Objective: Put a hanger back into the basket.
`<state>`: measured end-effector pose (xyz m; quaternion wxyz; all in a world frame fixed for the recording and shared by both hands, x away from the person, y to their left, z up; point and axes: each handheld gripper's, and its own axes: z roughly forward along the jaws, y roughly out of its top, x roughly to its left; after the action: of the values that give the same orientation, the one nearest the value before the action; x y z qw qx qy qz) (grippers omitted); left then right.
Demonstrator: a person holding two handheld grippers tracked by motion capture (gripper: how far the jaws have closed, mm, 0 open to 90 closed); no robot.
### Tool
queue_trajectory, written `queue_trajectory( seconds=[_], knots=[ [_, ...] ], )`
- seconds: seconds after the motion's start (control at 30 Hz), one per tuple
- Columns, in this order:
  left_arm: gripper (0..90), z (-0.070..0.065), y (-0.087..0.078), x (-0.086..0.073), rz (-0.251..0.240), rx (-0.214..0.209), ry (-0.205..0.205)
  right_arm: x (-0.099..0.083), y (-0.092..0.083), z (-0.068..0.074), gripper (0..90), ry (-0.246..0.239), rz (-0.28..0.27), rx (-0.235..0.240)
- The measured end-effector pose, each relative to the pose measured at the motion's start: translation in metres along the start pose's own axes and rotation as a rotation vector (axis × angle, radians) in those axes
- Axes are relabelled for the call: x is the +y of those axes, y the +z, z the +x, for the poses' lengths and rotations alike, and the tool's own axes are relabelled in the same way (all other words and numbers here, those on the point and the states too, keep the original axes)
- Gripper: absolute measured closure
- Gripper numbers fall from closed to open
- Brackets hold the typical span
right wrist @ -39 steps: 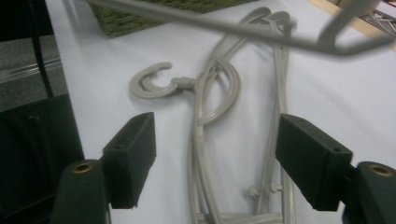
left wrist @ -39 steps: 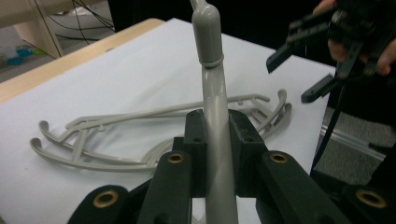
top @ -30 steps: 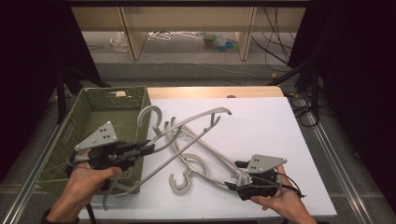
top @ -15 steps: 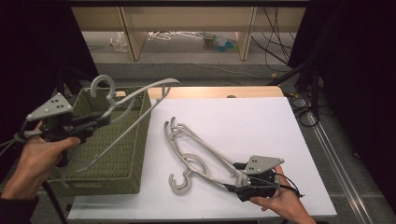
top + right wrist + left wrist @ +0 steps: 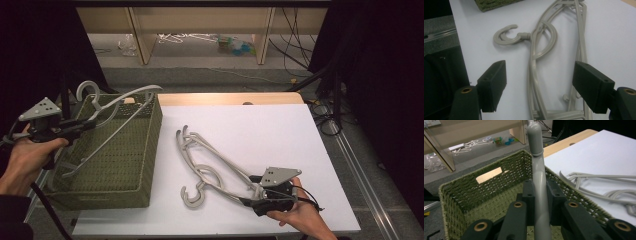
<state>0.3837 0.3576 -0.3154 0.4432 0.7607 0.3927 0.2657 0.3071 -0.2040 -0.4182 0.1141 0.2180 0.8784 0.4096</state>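
Note:
My left gripper [image 5: 86, 125] is shut on a grey plastic hanger [image 5: 117, 107], holding it tilted above the green woven basket [image 5: 131, 175] at the table's left. In the left gripper view the hanger's neck [image 5: 539, 182] runs up between the pads [image 5: 528, 195] over the basket's inside. Two more grey hangers [image 5: 210, 165] lie stacked on the white tabletop [image 5: 260, 130]. My right gripper [image 5: 249, 200] rests at their near end, open. In the right gripper view its jaws stand wide on either side of the hangers [image 5: 541, 57] without touching them.
The basket [image 5: 486, 187] has a cut-out handle in its far wall. A wooden strip [image 5: 230, 98] edges the table's far side. Beyond it stand a wooden shelf frame [image 5: 200, 30] and floor clutter, with cables [image 5: 310, 65] at the right.
My left gripper has carried one hanger off the tabletop pile, up and left over the basket. The right gripper has stayed put by the two remaining hangers.

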Motion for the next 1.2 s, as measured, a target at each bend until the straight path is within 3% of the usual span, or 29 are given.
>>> queue_trajectory(
  seconds=[0.17, 0.3, 0.43, 0.6, 0.7, 0.83, 0.9, 1.0, 1.03, 1.17, 1.2],
  knots=[
    [78.8, 0.006, 0.005, -0.008, 0.018, -0.002, 0.01, 0.0, 0.0, 0.0, 28.6, -0.001, 0.003, 0.003],
    [78.8, 0.011, 0.008, -0.014, 0.044, 0.024, 0.031, -0.001, 0.0, 0.0, 28.6, 0.001, 0.003, 0.003],
    [78.9, 0.017, 0.009, -0.02, 0.023, 0.034, -0.02, 0.0, 0.0, 0.0, 28.6, -0.002, 0.003, 0.004],
    [78.9, 0.022, 0.005, -0.025, 0.032, 0.06, -0.026, -0.001, 0.0, -0.001, 28.6, 0.002, 0.002, 0.005],
    [78.8, 0.024, 0.007, -0.027, 0.039, 0.056, -0.036, -0.001, 0.001, -0.001, 28.6, 0.002, 0.003, 0.003],
    [78.8, 0.022, 0.021, -0.031, 0.113, 0.053, -0.034, -0.001, 0.001, -0.001, 28.6, 0.0, 0.007, 0.011],
    [78.8, 0.023, 0.025, -0.032, 0.16, 0.045, 0.013, -0.001, 0.002, -0.002, 28.6, 0.004, 0.009, 0.007],
    [78.7, 0.024, 0.031, -0.035, 0.172, 0.035, 0.018, -0.001, 0.002, -0.001, 28.6, 0.008, 0.009, 0.008],
    [78.7, 0.026, 0.035, -0.039, 0.223, 0.033, 0.028, -0.002, 0.003, -0.001, 28.6, 0.008, 0.0, 0.006],
    [78.6, 0.026, 0.046, -0.048, 0.218, 0.041, -0.009, -0.001, 0.002, -0.001, 28.6, 0.005, 0.01, 0.009],
    [78.5, 0.03, 0.051, -0.052, 0.235, 0.04, 0.023, -0.001, 0.002, -0.001, 28.6, 0.006, 0.009, 0.008]
  ],
)
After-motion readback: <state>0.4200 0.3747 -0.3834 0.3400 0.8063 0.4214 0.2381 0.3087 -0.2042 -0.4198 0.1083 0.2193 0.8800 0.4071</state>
